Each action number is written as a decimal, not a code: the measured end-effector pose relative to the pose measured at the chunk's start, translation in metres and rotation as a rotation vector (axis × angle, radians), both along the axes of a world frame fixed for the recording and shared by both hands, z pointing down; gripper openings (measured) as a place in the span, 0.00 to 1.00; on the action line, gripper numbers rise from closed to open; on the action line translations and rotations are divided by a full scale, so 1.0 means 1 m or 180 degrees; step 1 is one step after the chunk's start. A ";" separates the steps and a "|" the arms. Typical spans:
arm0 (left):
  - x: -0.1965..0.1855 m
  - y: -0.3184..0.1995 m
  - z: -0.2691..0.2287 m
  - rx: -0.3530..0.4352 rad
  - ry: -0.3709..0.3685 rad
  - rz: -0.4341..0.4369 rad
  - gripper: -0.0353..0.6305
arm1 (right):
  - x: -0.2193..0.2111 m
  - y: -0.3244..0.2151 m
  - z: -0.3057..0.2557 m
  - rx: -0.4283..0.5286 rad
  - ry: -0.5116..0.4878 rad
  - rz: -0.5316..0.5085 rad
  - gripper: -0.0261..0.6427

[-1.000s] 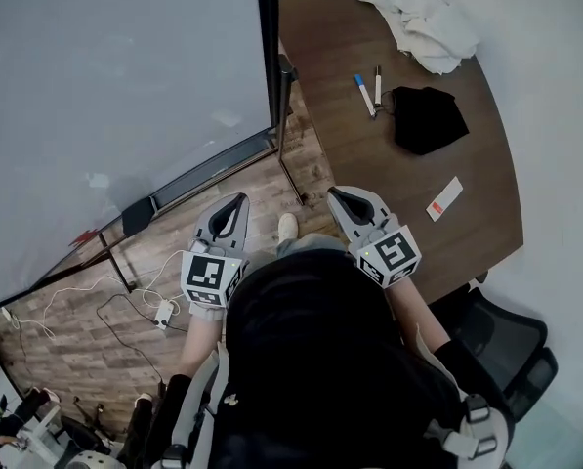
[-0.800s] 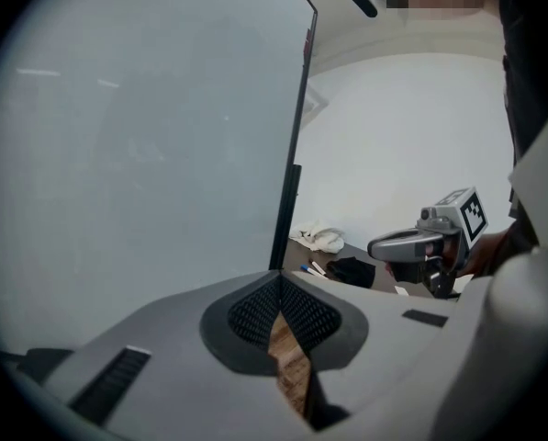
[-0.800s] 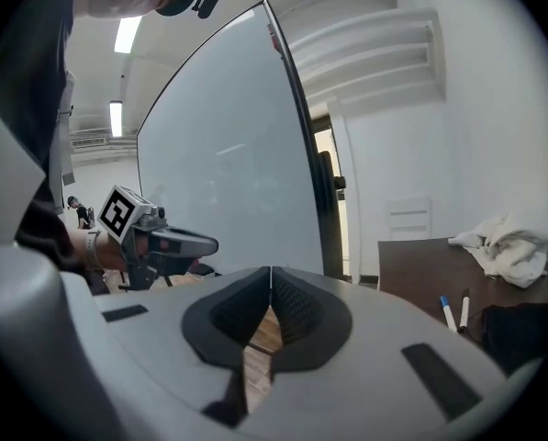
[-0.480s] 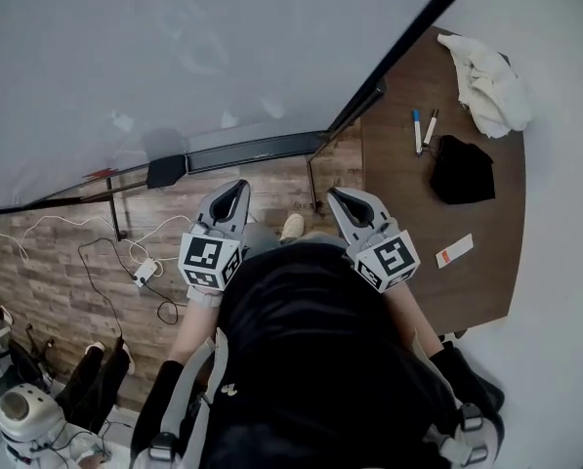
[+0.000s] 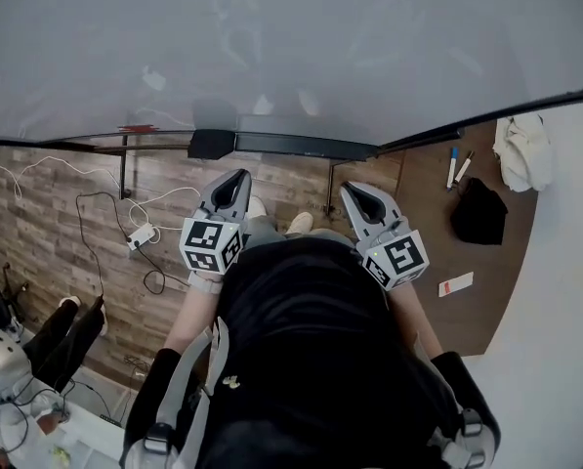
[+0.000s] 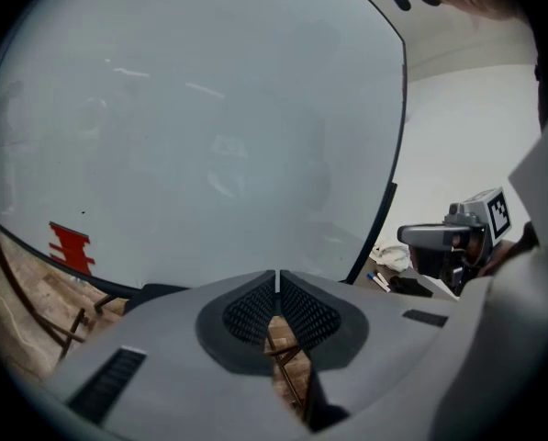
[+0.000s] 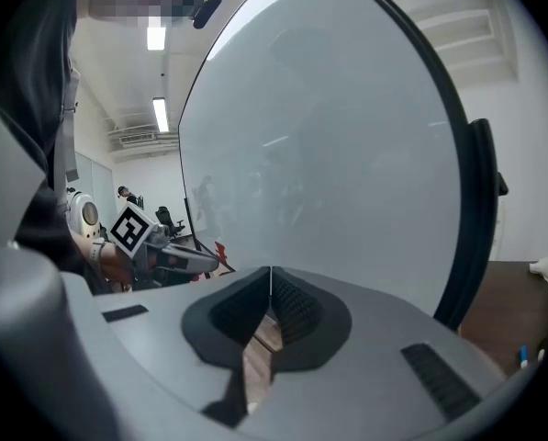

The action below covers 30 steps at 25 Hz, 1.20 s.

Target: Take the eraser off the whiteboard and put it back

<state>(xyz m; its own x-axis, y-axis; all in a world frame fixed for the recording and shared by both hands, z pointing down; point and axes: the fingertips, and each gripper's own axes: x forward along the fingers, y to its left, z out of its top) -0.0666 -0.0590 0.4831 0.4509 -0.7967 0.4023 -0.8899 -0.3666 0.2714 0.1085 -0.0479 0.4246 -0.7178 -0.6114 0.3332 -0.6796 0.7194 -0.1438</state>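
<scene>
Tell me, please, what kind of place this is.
Probably an office or meeting room: there is a big whiteboard, a brown table with markers on it, and a wood floor.

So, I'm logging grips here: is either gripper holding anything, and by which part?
Nothing is held. The left gripper and right gripper are both shut and empty.

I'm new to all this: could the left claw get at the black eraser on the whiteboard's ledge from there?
Probably yes: the left claw points toward the eraser, close ahead, with nothing between them. Its jaws are shut, so they'd need to open first.
</scene>
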 end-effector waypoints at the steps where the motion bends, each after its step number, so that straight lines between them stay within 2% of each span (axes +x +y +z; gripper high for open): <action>1: -0.010 -0.001 0.003 -0.0027 0.0020 -0.0054 0.07 | -0.007 -0.002 0.000 -0.0002 0.0016 -0.0027 0.07; 8: -0.064 -0.010 0.036 -0.0167 -0.0071 -0.0307 0.08 | -0.045 -0.018 0.000 -0.0048 0.0148 -0.0093 0.07; 15: -0.091 -0.015 0.068 -0.0287 -0.0241 -0.0401 0.20 | -0.065 -0.023 0.002 -0.0066 0.0247 -0.0126 0.07; 27: -0.114 -0.018 0.117 -0.0349 -0.1083 -0.0254 0.39 | -0.059 -0.021 0.011 -0.0134 0.0412 0.0001 0.07; 30: -0.116 -0.022 0.127 -0.0345 -0.1286 -0.0158 0.39 | -0.055 -0.022 0.013 -0.0156 0.0444 0.0061 0.07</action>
<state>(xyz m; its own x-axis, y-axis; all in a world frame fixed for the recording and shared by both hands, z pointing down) -0.1825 -0.0810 0.6102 0.2018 -0.7568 0.6217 -0.9486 -0.3090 -0.0683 0.0535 -0.0698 0.4377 -0.6509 -0.6051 0.4585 -0.7089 0.7006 -0.0817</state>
